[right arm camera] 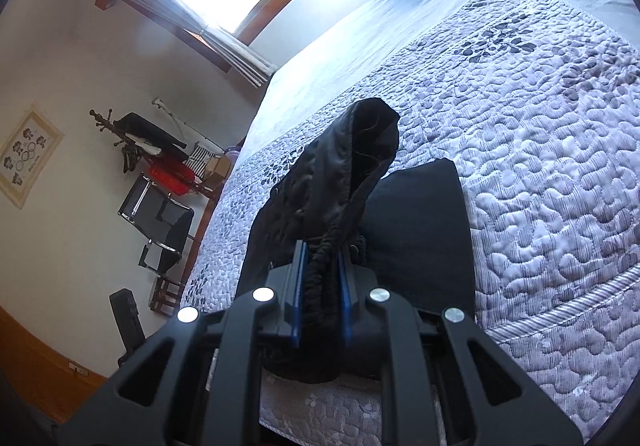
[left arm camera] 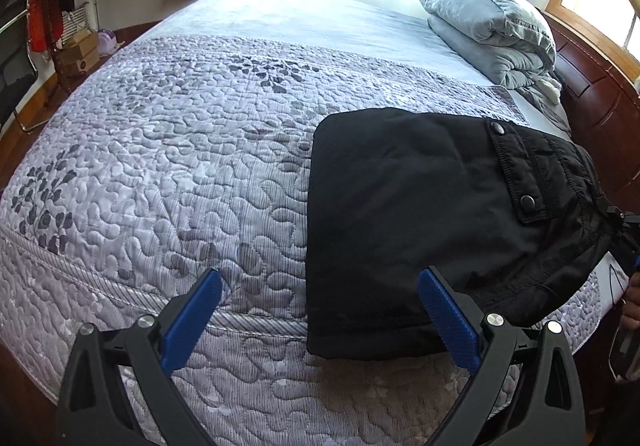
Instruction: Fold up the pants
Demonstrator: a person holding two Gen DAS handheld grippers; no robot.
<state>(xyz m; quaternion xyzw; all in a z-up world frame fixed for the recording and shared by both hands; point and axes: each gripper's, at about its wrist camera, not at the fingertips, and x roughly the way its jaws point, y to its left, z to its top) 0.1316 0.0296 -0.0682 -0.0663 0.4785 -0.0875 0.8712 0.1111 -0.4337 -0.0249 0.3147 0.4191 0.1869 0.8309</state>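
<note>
The black fabric pants (left arm camera: pixel 420 214) are lying folded on the lilac quilted bed (left arm camera: pixel 160 166), near its front edge; the left gripper (left arm camera: pixel 320 320) is hovering with blue fingers (left arm camera: pixel 192 322) spread wide, straddling the pants' left edge; the right gripper (right arm camera: pixel 322 298) is pinching the gathered waistband (right arm camera: pixel 324 270), lifting it.

Left wrist view high over bed (left arm camera: pixel 180 134); right wrist view close, tilted; both share quilt.
</note>
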